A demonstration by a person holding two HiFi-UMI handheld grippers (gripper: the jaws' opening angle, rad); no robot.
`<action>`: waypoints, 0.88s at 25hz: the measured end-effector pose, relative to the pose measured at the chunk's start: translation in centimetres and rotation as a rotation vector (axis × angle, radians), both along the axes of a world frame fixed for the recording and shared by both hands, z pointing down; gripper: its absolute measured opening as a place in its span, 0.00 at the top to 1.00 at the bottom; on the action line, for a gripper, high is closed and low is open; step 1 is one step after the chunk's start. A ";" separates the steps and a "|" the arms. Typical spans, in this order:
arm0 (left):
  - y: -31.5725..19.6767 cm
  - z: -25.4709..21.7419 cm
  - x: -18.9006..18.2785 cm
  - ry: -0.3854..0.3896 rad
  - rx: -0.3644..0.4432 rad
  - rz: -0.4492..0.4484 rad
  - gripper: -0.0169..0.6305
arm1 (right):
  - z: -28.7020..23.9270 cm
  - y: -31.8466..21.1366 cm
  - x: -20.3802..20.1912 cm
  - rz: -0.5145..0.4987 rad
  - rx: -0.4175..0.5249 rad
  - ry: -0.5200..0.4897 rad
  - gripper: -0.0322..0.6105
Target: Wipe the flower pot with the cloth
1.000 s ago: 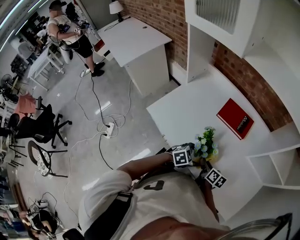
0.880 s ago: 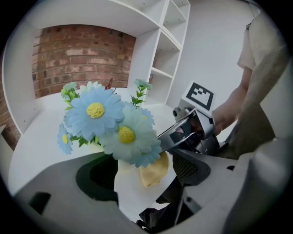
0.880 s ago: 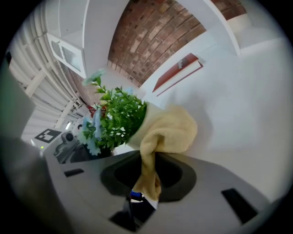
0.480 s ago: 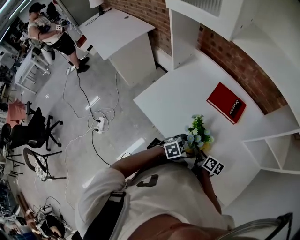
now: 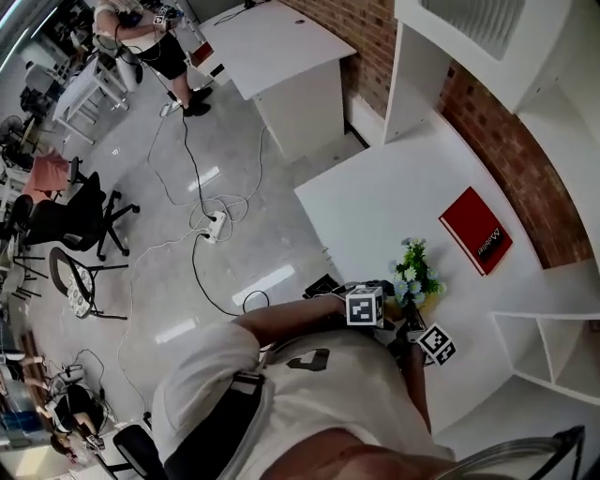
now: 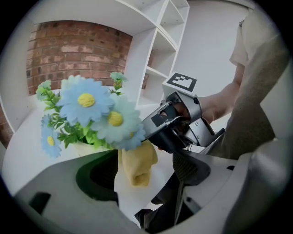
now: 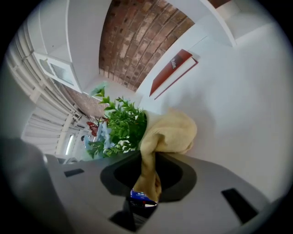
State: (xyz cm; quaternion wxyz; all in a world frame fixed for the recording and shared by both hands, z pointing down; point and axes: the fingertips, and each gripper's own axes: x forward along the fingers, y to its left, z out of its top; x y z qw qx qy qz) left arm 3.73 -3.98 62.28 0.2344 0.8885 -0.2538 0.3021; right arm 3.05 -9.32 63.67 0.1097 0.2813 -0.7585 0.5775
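A small pale flower pot with green leaves and blue flowers (image 5: 412, 277) stands on the white table (image 5: 375, 211), near its front edge. My right gripper (image 7: 146, 192) is shut on a yellow cloth (image 7: 169, 132), whose bunched end lies against the pot's side below the leaves (image 7: 121, 128). In the left gripper view the right gripper (image 6: 153, 139) comes in from the right, with the cloth (image 6: 137, 164) hanging beside the pot (image 6: 84, 147). The left gripper (image 6: 146, 183) has its jaws apart, with the pot just past the left jaw. Both marker cubes (image 5: 364, 306) crowd the pot in the head view.
A red book (image 5: 476, 232) lies on the table behind the pot, by the brick wall. White open shelves (image 5: 544, 347) stand to the right. On the floor to the left are cables with a power strip (image 5: 216, 225) and office chairs (image 5: 80, 220); a person (image 5: 141, 28) stands far off.
The head view has swung, so the whole scene has shifted in the picture. Both grippers stay at the pot, and the right gripper's cube looks slightly turned.
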 end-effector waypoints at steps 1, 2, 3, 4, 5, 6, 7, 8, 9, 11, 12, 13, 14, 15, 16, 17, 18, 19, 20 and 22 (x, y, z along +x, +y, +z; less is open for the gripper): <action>-0.1 0.1 -0.6 -0.002 -0.004 -0.021 0.42 | 0.3 -0.2 0.1 0.005 0.000 0.007 0.80; -0.3 0.2 -1.1 0.002 -0.010 -0.043 0.42 | 0.5 -0.3 0.3 0.006 0.003 0.018 0.80; -0.3 0.2 -1.4 0.011 -0.017 -0.061 0.42 | 0.6 -0.3 0.7 0.005 0.008 0.034 0.80; -0.1 0.0 -1.4 0.024 -0.019 -0.072 0.42 | 0.8 -0.1 1.2 0.003 0.015 0.051 0.80; 0.1 -0.3 -1.3 0.035 -0.016 -0.076 0.42 | 0.9 0.1 1.6 0.003 0.025 0.064 0.80; 0.1 -0.8 -1.4 0.043 -0.009 -0.078 0.42 | 0.9 0.2 1.7 0.002 0.036 0.071 0.80; 0.1 -1.1 -1.8 0.051 -0.004 -0.083 0.42 | 0.8 0.1 1.3 0.001 0.045 0.073 0.80; -0.1 -1.4 -2.3 0.062 -0.004 -0.094 0.42 | 0.6 0.0 0.5 -0.004 0.049 0.070 0.80; -0.3 -1.6 -3.0 0.076 -0.010 -0.112 0.42 | 0.5 -0.2 -0.4 -0.011 0.049 0.063 0.80; -1.3 -2.2 -3.9 0.084 -0.013 -0.155 0.42 | -0.2 -1.0 -2.0 -0.026 0.050 0.043 0.80; -1.9 -2.3 -3.9 0.073 -0.006 -0.169 0.42 | -0.8 -1.5 -2.1 -0.026 0.053 0.033 0.80; -2.4 -2.1 -3.5 0.062 -0.001 -0.172 0.42 | -1.5 -1.9 -1.6 -0.020 0.055 0.024 0.80; -2.7 -1.7 -2.5 0.057 -0.002 -0.164 0.42 | -2.0 -2.2 -0.6 -0.008 0.056 0.016 0.80; -2.8 -1.3 -1.3 0.058 -0.008 -0.149 0.42 | -2.3 -2.4 0.4 0.010 0.056 0.008 0.80; -2.7 -0.9 -0.3 0.060 -0.016 -0.132 0.42 | -2.7 -2.4 1.3 0.028 0.054 0.000 0.80; -2.6 -0.6 0.5 0.061 -0.023 -0.116 0.42 | -3.0 -2.4 1.8 0.044 0.050 -0.008 0.80; -2.5 -0.3 1.0 0.062 -0.030 -0.102 0.42 | -3.2 -2.4 2.0 0.054 0.045 -0.016 0.80; -2.5 -0.1 1.3 0.061 -0.037 -0.091 0.42 | -3.3 -2.3 2.0 0.058 0.040 -0.024 0.80; -2.4 0.1 1.4 0.056 -0.042 -0.084 0.42 | -3.4 -2.2 1.8 0.057 0.035 -0.031 0.80; -2.2 0.7 1.1 0.028 -0.050 -0.089 0.42 | -2.8 -1.8 1.6 0.049 0.012 -0.039 0.80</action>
